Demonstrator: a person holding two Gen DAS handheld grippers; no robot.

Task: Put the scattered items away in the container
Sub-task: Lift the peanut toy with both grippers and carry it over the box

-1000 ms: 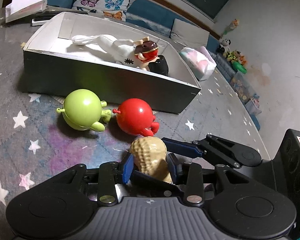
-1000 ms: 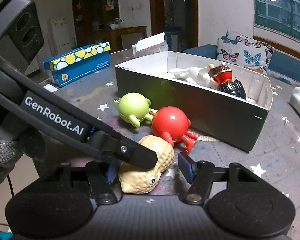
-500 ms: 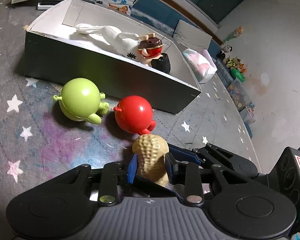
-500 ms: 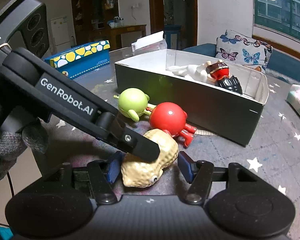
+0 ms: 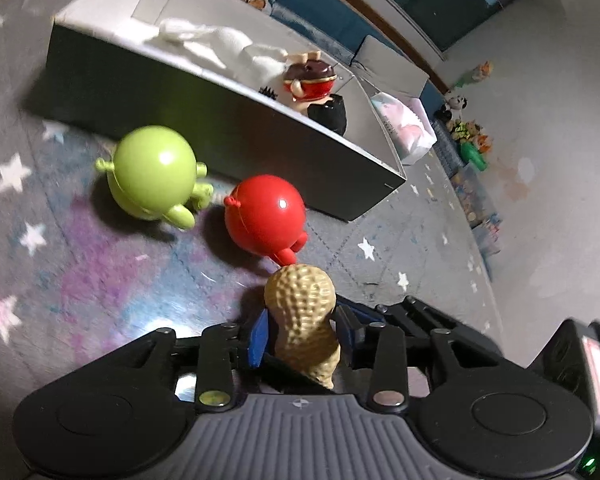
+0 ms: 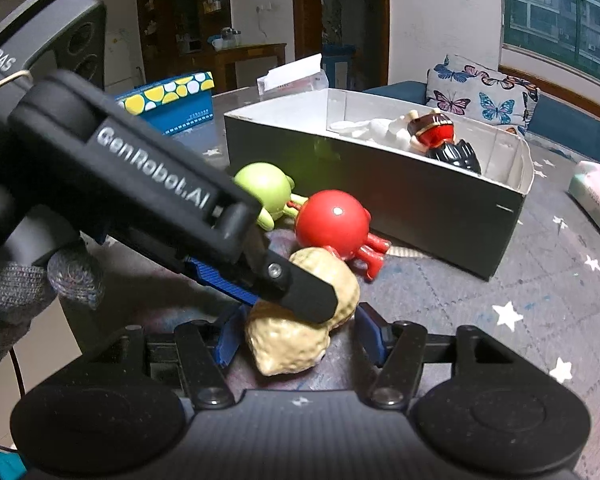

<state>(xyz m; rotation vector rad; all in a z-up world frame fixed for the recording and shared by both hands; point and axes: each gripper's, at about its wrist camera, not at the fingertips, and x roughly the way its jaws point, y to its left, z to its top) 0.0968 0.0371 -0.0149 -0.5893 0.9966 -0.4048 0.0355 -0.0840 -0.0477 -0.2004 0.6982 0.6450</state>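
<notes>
A: How's the light?
B: Dim indoor light from overhead. The red ball toy (image 5: pixel 265 215) and the green ball toy (image 5: pixel 152 169) each carry a small white glare spot, and soft shadows pool under them on the star-patterned cloth (image 5: pixel 60 272).
A: Sharpness?
B: The left wrist view is smeared toward its upper-left edge; the box (image 5: pixel 204 96) looks soft there. The right wrist view is crisper. Both bend strongly at the edges, with dark corners.
A: Anything bright?
B: The window (image 6: pixel 560 12), with a ceiling lamp reflected.

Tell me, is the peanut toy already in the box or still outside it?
Outside. The peanut toy lies on the star-patterned cloth in front of the box, between the fingers of the left gripper, near the red toy.
</notes>
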